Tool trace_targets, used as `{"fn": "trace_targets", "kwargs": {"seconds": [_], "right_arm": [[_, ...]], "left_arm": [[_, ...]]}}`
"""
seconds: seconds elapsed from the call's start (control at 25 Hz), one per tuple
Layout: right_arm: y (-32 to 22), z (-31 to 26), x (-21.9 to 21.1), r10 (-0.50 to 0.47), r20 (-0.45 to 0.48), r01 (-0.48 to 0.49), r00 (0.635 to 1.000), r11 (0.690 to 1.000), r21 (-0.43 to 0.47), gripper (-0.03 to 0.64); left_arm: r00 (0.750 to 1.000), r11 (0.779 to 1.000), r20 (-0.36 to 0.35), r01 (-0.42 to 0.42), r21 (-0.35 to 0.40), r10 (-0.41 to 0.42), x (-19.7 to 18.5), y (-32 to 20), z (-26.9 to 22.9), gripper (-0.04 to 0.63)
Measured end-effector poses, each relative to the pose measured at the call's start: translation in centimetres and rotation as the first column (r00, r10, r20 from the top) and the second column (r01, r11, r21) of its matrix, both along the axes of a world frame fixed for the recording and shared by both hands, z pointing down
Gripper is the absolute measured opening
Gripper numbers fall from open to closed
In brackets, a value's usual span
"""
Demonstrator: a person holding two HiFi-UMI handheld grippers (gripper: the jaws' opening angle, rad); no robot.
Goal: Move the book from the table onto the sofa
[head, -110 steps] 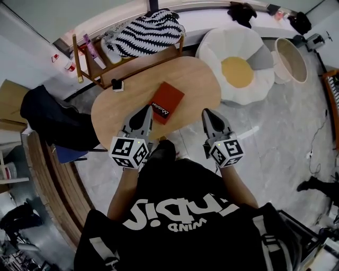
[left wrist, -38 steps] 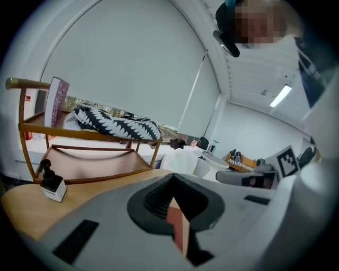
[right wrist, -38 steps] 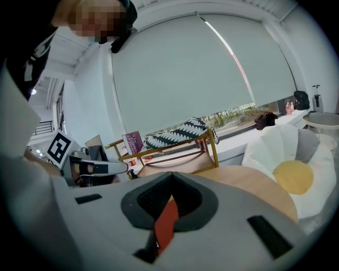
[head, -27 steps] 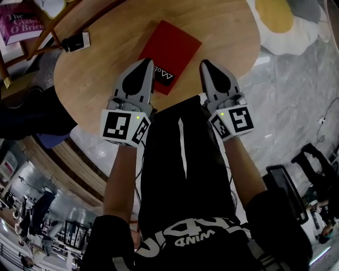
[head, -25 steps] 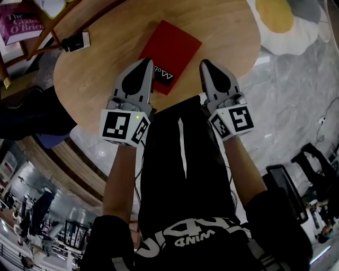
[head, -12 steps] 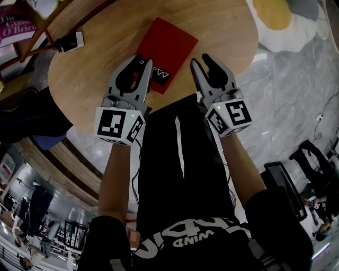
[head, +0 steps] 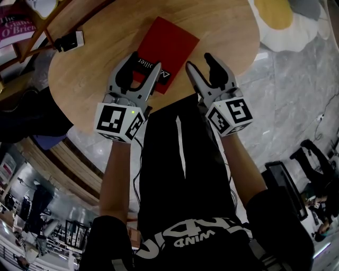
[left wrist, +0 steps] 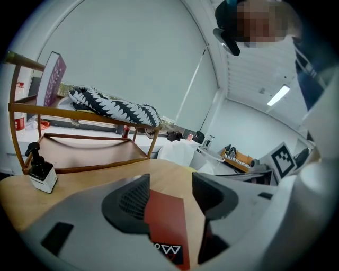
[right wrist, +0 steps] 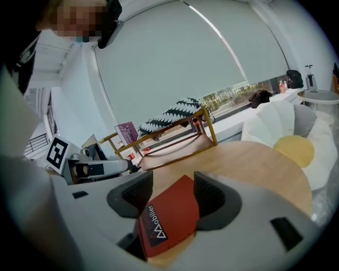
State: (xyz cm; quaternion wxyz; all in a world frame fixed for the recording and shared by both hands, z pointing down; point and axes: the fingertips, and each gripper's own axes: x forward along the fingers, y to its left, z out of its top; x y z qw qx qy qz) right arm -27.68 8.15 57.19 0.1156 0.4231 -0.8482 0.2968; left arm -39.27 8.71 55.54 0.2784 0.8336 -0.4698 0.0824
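A red book [head: 169, 42] with white lettering lies flat on the round wooden table [head: 222, 32], near its front edge. My left gripper [head: 143, 64] hovers over the book's near left corner, and its jaws are opening with nothing pressed between them. My right gripper [head: 200, 63] hangs just right of the book's near edge, jaws also opening and empty. The left gripper view shows the book [left wrist: 168, 222] through the gap of the left gripper [left wrist: 170, 191]. Between the fingers of the right gripper [right wrist: 172, 191] the book [right wrist: 170, 217] lies on the table beyond.
A white padded seat with a yellow centre [head: 283, 16] stands past the table at the right. A wooden rack [head: 39, 29] holding a purple book [left wrist: 55, 79] and a striped cushion [left wrist: 114, 106] stands at the left. A small black-capped bottle [head: 69, 41] sits on the table's left side.
Both grippers went from shut to open. They stay in nearly the same place over the book's near end.
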Motion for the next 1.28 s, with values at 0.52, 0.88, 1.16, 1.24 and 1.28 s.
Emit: {"fn": "trace_targets", "kwargs": {"seconds": [0.52, 0.88, 1.16, 1.24, 1.28], "right_arm": [[1.1, 5.2, -0.5, 0.022, -0.038, -0.026, 0.999, 0.991, -0.131, 0.222], [2.1, 10.3, -0.5, 0.064, -0.064, -0.079, 0.996, 0.962, -0.260, 0.222], [3.5, 13.8, -0.9, 0.071, -0.046, -0.083, 0.996, 0.923, -0.376, 0.222], [3.8, 14.5, -1.1, 0.074, -0.040, -0.084, 0.996, 0.911, -0.403, 0.222], [4.0, 14.9, -1.1, 0.072, -0.041, -0.082, 0.997, 0.906, -0.416, 0.222]], "left_arm": [[0.996, 0.993, 0.060, -0.066, -0.096, 0.072, -1.0, 0.0, 5.1, 0.238], [0.990, 0.977, 0.086, -0.097, -0.190, 0.115, -1.7, -0.2, 10.0, 0.239], [0.991, 0.964, 0.082, -0.082, -0.254, 0.106, -2.5, -0.6, 13.3, 0.238], [0.991, 0.958, 0.086, -0.076, -0.276, 0.103, -2.9, -0.8, 14.2, 0.238], [0.990, 0.955, 0.088, -0.078, -0.287, 0.107, -3.0, -0.8, 14.7, 0.238]]}}
